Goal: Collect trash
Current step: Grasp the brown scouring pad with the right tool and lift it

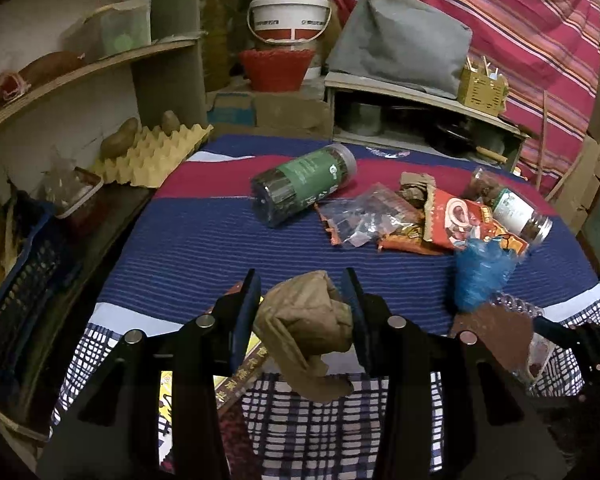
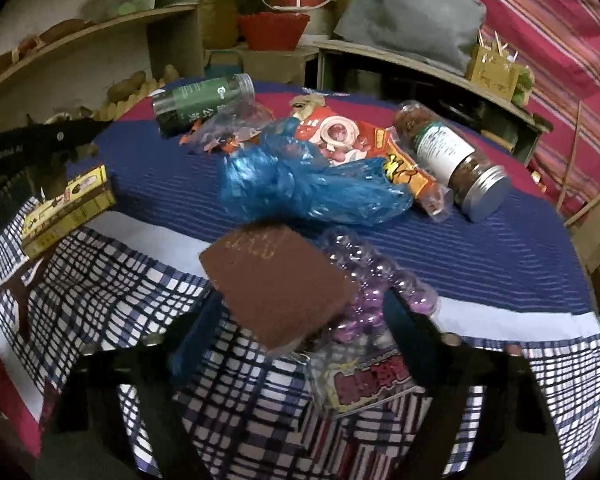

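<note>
Crumpled brown paper (image 1: 306, 316) sits pinched between the left tool (image 1: 302, 312) pads.

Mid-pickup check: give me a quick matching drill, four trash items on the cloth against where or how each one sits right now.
Items:
1. crumpled tan paper wad
2. green-labelled clear plastic jar
3. crumpled blue plastic bag
4. white-labelled jar with silver lid

States:
A. lying on its side, far left of the pile
B. clamped between the left jaws
C. lying at the pile's right end
D. bunched just beyond the brown pad

Pairs: 1-B, 2-A, 3-D, 4-C
</note>
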{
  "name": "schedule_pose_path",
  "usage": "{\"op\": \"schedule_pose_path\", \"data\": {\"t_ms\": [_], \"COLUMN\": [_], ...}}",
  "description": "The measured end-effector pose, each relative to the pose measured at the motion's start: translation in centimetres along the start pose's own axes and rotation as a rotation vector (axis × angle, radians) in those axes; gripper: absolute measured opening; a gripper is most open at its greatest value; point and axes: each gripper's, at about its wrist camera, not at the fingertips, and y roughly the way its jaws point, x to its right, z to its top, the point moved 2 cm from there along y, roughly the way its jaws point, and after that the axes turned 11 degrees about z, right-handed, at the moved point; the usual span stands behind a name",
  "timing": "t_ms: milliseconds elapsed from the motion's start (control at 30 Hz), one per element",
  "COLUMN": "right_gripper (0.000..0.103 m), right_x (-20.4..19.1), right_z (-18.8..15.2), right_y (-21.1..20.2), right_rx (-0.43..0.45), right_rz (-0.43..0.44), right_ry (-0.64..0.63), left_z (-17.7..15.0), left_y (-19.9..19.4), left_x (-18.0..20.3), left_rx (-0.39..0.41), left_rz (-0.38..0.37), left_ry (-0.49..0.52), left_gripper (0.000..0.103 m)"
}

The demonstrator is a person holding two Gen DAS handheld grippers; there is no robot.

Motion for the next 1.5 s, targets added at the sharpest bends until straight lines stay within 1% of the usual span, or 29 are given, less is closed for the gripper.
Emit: {"op": "schedule_pose_path", "data": {"t_ms": [33, 67, 100, 200, 267, 300, 333, 400, 467, 700, 967, 1067, 1167, 1267, 1300, 1333, 1367, 1400, 1500], "right_gripper": [0.05, 0.048, 0.046, 0.046, 0.054, 0.067, 0.076, 0.077, 0.077, 0.078, 0.078, 0.078, 0.078, 0.078, 0.079, 0.084, 0.086, 0.087, 0.087], "right_x": [-0.1, -0.1, -0.1, 0.1, 0.3, 0.4, 0.4, 0.4, 0.4, 0.4, 0.1, 0.1, 0.8, 1.7, 1.8, 1.9, 1.9, 2.0, 1.9], "right_z": [0.0, 0.0, 0.0, 0.0, -0.1, -0.1, -0.1, 0.0, -0.1, -0.5, -0.4, -0.2, 0.0, 0.6, 0.8, 1.2, 1.4, 1.6, 1.8], "right_y": [-0.1, -0.2, -0.3, -0.2, -0.3, -0.4, -0.6, -0.6, -0.5, -0.7, -0.8, -0.5, -0.2, 0.1, 0.2, 0.4, 0.6, 0.7, 1.6], "right_rx": [0.0, -0.008, -0.004, -0.006, -0.009, -0.005, 0.002, 0.01, 0.0, -0.002, 0.007, 0.002, -0.006, 0.003, 0.001, 0.002, 0.007, 0.012, -0.005], "right_rz": [0.004, 0.019, 0.016, 0.018, 0.02, 0.031, 0.019, 0.008, 0.026, 0.043, 0.063, 0.052, 0.042, 0.053, 0.046, 0.042, 0.039, 0.038, 0.083], "right_ry": [-0.008, -0.007, -0.007, -0.011, -0.003, 0.001, 0.004, 0.002, 0.007, 0.016, 0.013, 0.002, 0.008, 0.025, 0.021, 0.012, 0.007, 0.003, -0.008], "left_z": [0.0, 0.1, 0.1, -0.1, -0.1, -0.1, -0.1, 0.0, 0.1, 0.4, 0.5, 0.4, 0.4, 0.5, 0.4, 0.5, 0.5, 0.5, 0.6], "left_y": [-0.1, -0.2, -0.2, -0.1, -0.1, -0.1, -0.1, 0.1, 0.2, 0.5, 0.5, 0.6, 0.7, 0.8, 0.8, 0.8, 0.8, 0.8, 0.8], "left_x": [0.1, 0.2, 0.4, 0.8, 1.0, 1.0, 1.0, 0.9, 0.6, -0.3, -0.3, -0.6, -0.8, -0.8, -0.6, -0.4, -0.2, 0.0, 0.5], "left_rx": [0.001, 0.002, 0.004, 0.004, 0.001, 0.002, 0.002, 0.001, -0.003, -0.009, -0.008, -0.011, -0.014, -0.017, -0.019, -0.019, -0.019, -0.018, -0.012], "left_rz": [-0.003, -0.007, -0.008, -0.005, -0.002, -0.001, -0.001, -0.003, -0.002, -0.001, 0.006, 0.004, 0.004, 0.002, 0.003, 0.003, 0.002, 0.0, 0.005], "left_ry": [-0.001, 0.0, 0.004, 0.023, 0.033, 0.034, 0.032, 0.022, 0.012, -0.016, -0.015, -0.022, -0.027, -0.02, -0.016, -0.012, -0.008, -0.003, 0.017], "left_gripper": [0.041, 0.041, 0.041, 0.041, 0.041, 0.041, 0.041, 0.041, 0.041, 0.041, 0.041, 0.041, 0.041, 0.041, 0.041, 0.041, 0.041, 0.041, 0.041]}}
